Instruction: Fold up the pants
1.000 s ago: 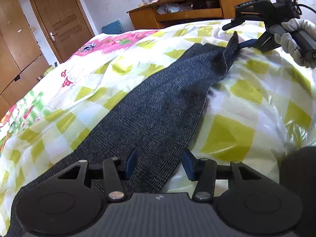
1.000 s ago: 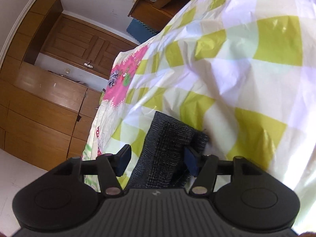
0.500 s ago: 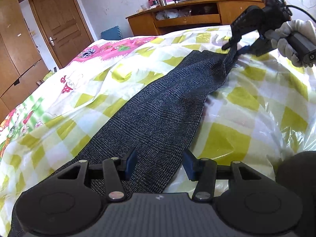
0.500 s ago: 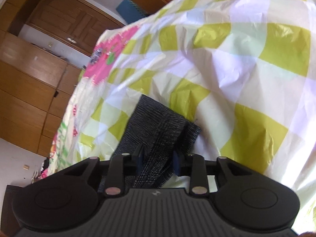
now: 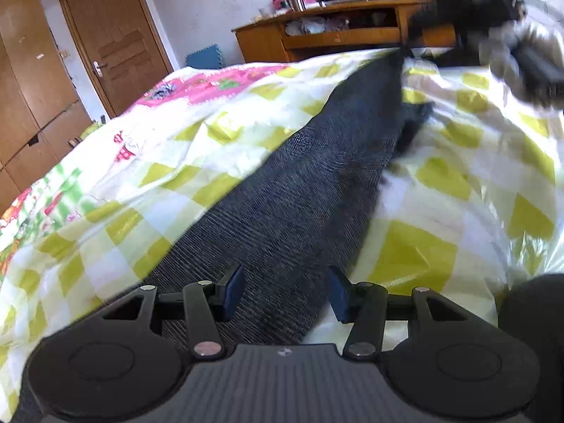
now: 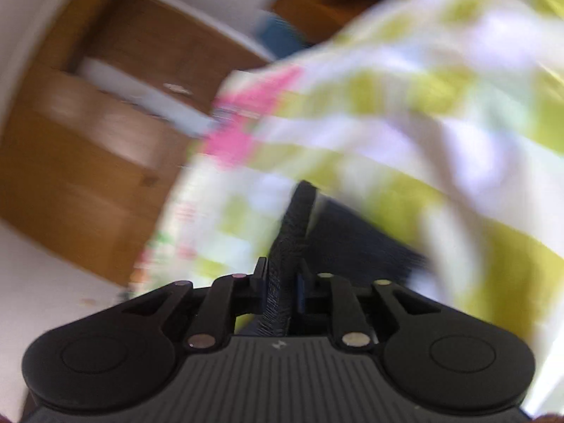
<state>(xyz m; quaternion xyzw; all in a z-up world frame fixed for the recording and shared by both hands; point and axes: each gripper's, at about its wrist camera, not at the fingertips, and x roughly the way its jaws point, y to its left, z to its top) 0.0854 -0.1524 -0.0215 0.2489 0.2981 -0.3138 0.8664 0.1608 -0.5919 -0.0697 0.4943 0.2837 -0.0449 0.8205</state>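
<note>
Dark grey pants (image 5: 310, 183) lie stretched along a bed with a yellow-and-white checked cover (image 5: 458, 183). My left gripper (image 5: 283, 290) is open, its jaws straddling the near part of the pants just above the fabric. My right gripper (image 6: 282, 282) is shut on the far end of the pants (image 6: 292, 232) and holds it lifted off the bed. In the left wrist view the right gripper (image 5: 416, 44) shows blurred at the top right, in a white-gloved hand (image 5: 528, 56), with the fabric rising up to it.
A wooden desk (image 5: 338, 35) with clutter stands beyond the bed. A wooden door (image 5: 116, 46) and wardrobes (image 5: 31, 105) are at the left. A blue foam mat (image 5: 204, 56) leans on the wall. A dark round shape (image 5: 535, 317) sits at the lower right.
My right gripper has shut on the far end of the pants and lifted it up and away, pulling the leg taut. The left gripper has stayed open over the near part.
</note>
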